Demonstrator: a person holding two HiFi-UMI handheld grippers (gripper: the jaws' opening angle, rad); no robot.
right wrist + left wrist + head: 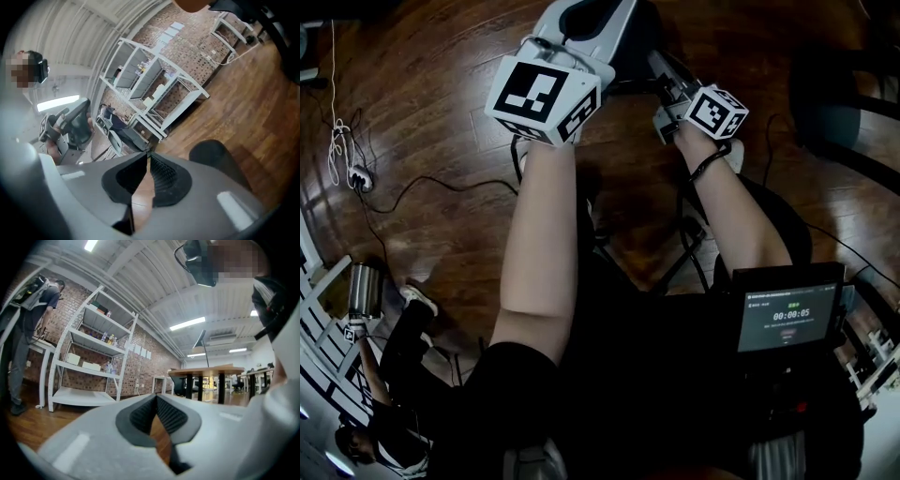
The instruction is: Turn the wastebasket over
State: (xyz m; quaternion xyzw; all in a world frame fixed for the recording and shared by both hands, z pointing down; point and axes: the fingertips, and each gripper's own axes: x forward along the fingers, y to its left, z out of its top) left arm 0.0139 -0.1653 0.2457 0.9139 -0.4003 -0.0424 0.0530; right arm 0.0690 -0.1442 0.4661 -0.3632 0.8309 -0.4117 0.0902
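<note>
Head view: probable wastebasket (364, 291), a metal cylinder at far left (identity unsure), well apart from both grippers.
Left gripper view: left gripper (155, 397) clenched, empty.
Right gripper view: right gripper (148, 157) likewise.
Risk: floor cables (478, 180) may trip the approach.

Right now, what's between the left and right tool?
Wooden floor, nothing standing on it, between the left tool and right tool; head view shows it. Both shut, empty.

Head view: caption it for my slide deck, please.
Left tool and right tool, both shut and empty, held over a wood floor crossed by cables.
</note>
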